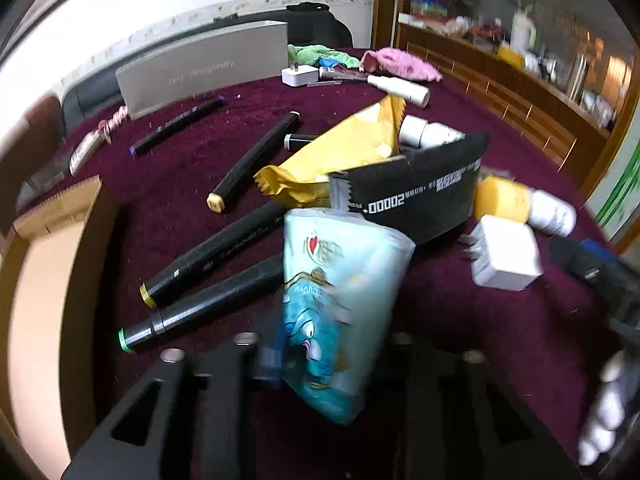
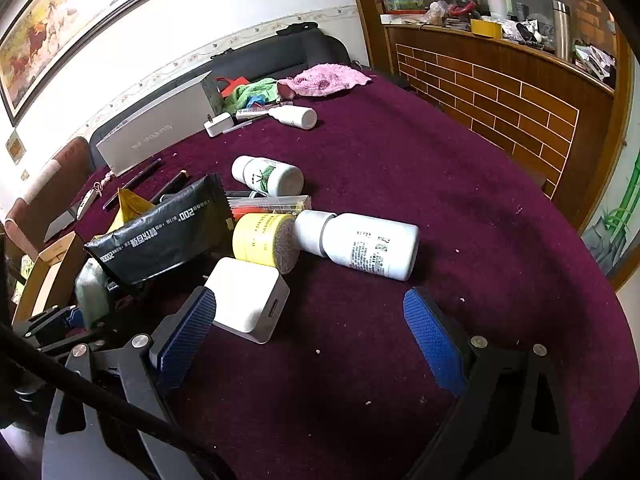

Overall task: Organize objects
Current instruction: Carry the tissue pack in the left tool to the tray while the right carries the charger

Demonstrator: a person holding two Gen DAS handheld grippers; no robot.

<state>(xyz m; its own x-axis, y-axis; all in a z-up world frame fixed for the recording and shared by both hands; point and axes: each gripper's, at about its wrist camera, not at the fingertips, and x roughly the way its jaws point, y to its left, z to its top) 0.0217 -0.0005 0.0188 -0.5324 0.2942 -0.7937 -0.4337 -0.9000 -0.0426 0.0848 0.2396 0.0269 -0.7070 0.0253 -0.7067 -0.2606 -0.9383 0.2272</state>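
My left gripper point(image 1: 320, 360) is shut on a light blue snack packet point(image 1: 340, 304) and holds it above the maroon table point(image 1: 480, 320). The packet also shows in the right wrist view point(image 2: 91, 286). Behind it lie a black packet point(image 1: 416, 192), a yellow packet point(image 1: 340, 152) and several black markers point(image 1: 216, 252). My right gripper point(image 2: 310, 328) is open and empty, just above the table. Its left finger point(image 2: 186, 330) is beside a white charger block point(image 2: 248, 300). A white bottle point(image 2: 360, 246), a yellow tub point(image 2: 260, 240) and the black packet point(image 2: 160, 232) lie beyond.
A cardboard box point(image 1: 44, 280) stands at the table's left edge. A grey box point(image 2: 156, 132), a small white bottle point(image 2: 294, 116), a white plug point(image 2: 218, 124) and pink point(image 2: 328, 78) and green cloths point(image 2: 252, 92) lie at the far side. A wooden counter point(image 2: 500, 92) stands to the right.
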